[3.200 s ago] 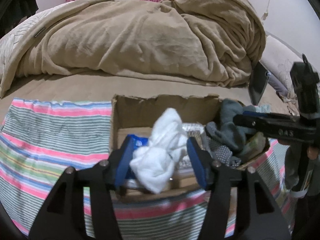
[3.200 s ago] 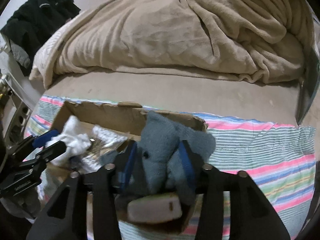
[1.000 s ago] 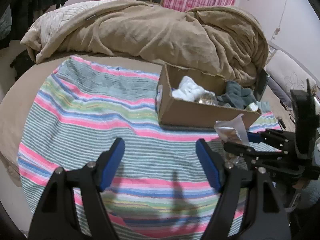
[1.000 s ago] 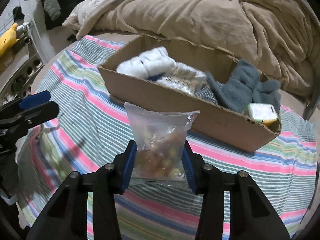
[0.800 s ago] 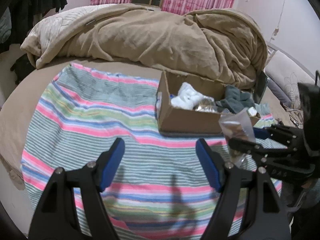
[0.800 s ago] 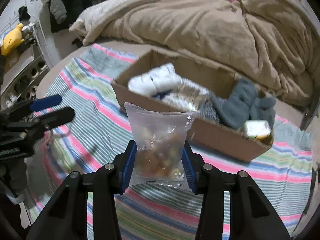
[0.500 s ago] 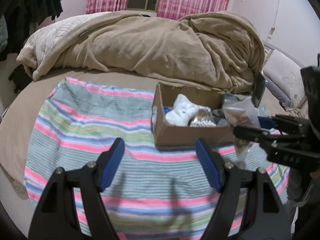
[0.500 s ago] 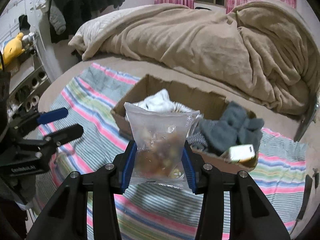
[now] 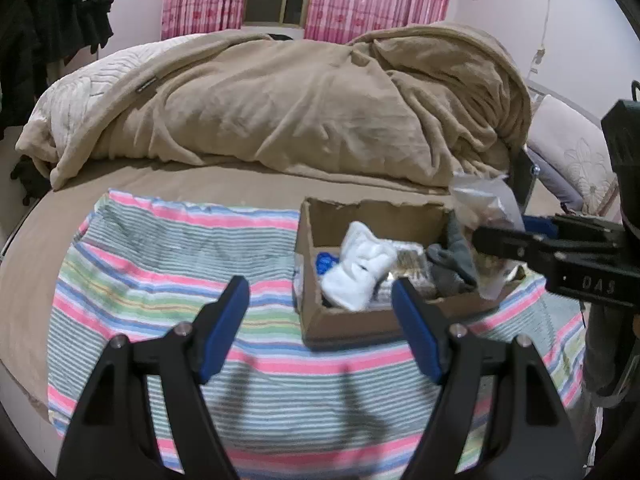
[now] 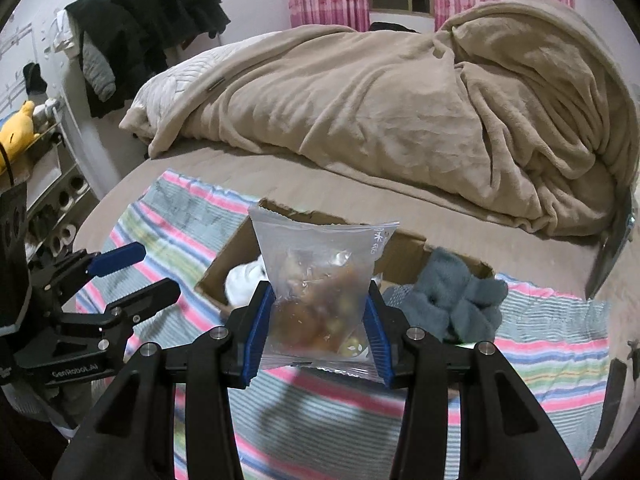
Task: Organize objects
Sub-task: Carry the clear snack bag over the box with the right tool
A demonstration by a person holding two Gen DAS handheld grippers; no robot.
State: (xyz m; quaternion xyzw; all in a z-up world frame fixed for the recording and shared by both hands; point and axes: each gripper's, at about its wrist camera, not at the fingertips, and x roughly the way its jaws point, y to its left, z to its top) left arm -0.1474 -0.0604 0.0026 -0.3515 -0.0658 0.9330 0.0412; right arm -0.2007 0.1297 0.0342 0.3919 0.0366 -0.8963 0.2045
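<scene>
Two claws hover over a striped cloth (image 9: 168,264) spread on the bed. Left claw (image 9: 320,320) is released, nothing between its blue pads. Just right of it, a cardboard box (image 9: 352,322) holds a white sock bundle (image 9: 360,270) and grey socks (image 10: 460,300). Right claw (image 10: 318,330) is clenched on a clear bag of snacks (image 10: 320,276), held above the box. A beige blanket (image 10: 400,100) lies heaped behind. "GenRobot.AI" marks the left claw's body.

A home bedroom: a bed (image 9: 224,176) with rumpled tan blanket (image 9: 304,108), pink curtains (image 9: 376,0), hanging clothes (image 10: 148,28).
</scene>
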